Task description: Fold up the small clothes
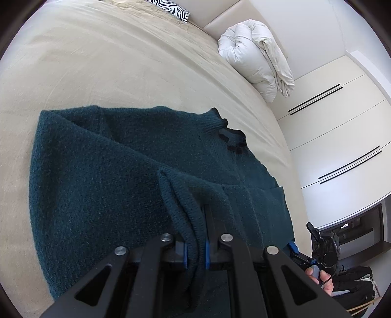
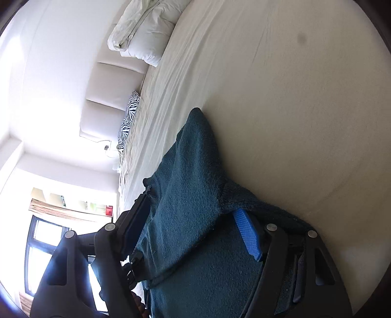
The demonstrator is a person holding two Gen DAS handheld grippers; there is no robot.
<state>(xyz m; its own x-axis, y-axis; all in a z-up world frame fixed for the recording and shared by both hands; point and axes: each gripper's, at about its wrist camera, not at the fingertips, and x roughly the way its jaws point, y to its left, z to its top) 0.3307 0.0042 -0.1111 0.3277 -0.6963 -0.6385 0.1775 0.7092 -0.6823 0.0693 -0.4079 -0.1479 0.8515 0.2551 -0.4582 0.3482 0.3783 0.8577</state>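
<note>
A dark teal knit sweater (image 1: 105, 171) lies partly folded on the beige bed (image 1: 97, 68), its collar with black trim toward the right. My left gripper (image 1: 196, 254) is shut on a bunched ribbed edge of the sweater, held between its blue pads (image 1: 207, 254). In the right wrist view the same sweater (image 2: 190, 195) drapes between the wide-apart fingers of my right gripper (image 2: 195, 234); the blue pad (image 2: 248, 234) shows bare on the right. The right gripper also shows at the lower right of the left wrist view (image 1: 322, 249).
A rolled white duvet (image 1: 254, 58) lies at the bed's far edge by the headboard. A zebra-print pillow (image 1: 171, 8) sits farther along. White wardrobe doors (image 1: 342, 117) stand beside the bed. A window (image 2: 44, 244) is beyond the bed's other side.
</note>
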